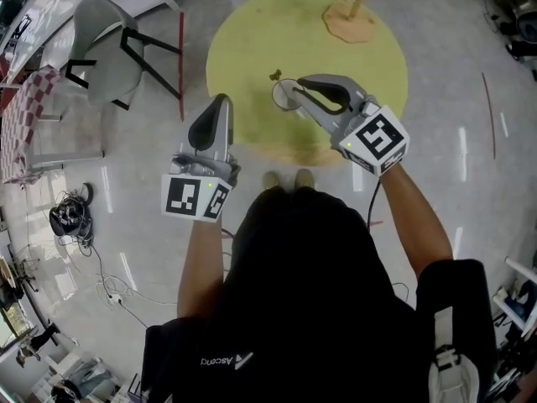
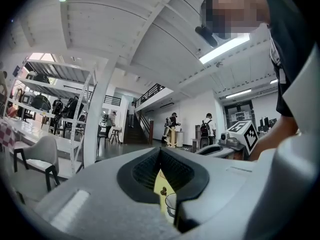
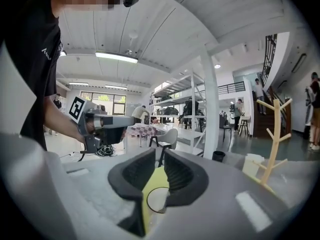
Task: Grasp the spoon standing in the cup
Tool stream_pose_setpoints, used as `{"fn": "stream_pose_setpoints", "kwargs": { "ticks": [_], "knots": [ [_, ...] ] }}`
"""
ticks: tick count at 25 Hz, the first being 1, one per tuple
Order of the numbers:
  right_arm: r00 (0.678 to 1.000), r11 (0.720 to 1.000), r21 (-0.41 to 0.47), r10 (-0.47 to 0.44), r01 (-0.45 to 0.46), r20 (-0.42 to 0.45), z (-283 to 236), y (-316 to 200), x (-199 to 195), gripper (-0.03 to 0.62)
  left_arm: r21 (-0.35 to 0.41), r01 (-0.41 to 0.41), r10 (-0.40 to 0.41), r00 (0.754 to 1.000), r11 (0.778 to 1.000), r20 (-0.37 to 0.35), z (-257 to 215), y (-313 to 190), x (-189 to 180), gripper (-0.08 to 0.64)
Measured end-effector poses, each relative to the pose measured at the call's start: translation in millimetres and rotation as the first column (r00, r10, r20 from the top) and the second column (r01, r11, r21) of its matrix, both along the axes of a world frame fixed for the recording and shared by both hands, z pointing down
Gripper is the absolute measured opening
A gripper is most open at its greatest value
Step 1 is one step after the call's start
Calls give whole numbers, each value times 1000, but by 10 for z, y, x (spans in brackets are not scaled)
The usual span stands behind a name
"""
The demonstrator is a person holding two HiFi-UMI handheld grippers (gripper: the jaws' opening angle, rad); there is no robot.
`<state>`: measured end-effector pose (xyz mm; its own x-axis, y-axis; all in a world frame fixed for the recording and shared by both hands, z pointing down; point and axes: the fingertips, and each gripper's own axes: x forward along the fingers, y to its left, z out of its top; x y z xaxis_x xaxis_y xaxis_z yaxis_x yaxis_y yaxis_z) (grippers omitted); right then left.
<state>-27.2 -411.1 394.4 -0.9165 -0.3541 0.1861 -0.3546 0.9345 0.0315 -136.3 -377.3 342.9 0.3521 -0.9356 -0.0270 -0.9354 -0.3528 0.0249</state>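
Note:
A clear cup stands on a round yellow table. Its rim shows through the jaw gap in the right gripper view and in the left gripper view. A small dark thing sits just beyond the rim; I cannot tell whether it is the spoon. My right gripper hovers over the cup's right side, open by a narrow gap with nothing between the pads. My left gripper hangs at the table's left edge, jaws together, empty.
A wooden stand on a flat base rises at the table's far right. A grey chair stands to the left, beside a checked cloth. Cables lie on the floor at the left. Shelving and people are far off.

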Motion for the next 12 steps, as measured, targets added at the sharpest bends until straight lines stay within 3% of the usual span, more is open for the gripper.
{"fn": "stream_pose_setpoints", "kwargs": {
  "ticks": [6, 12],
  "knots": [
    [993, 995, -71, -72, 66, -90, 355, -214, -201, 145, -26, -19, 19, 1000, 999, -12, 121, -107, -72, 9],
    [969, 976, -164, -174, 145, -174, 706, -467, -472, 187, -54, -25, 24, 1000, 998, -20, 237, -178, -200, 9]
  ]
}}
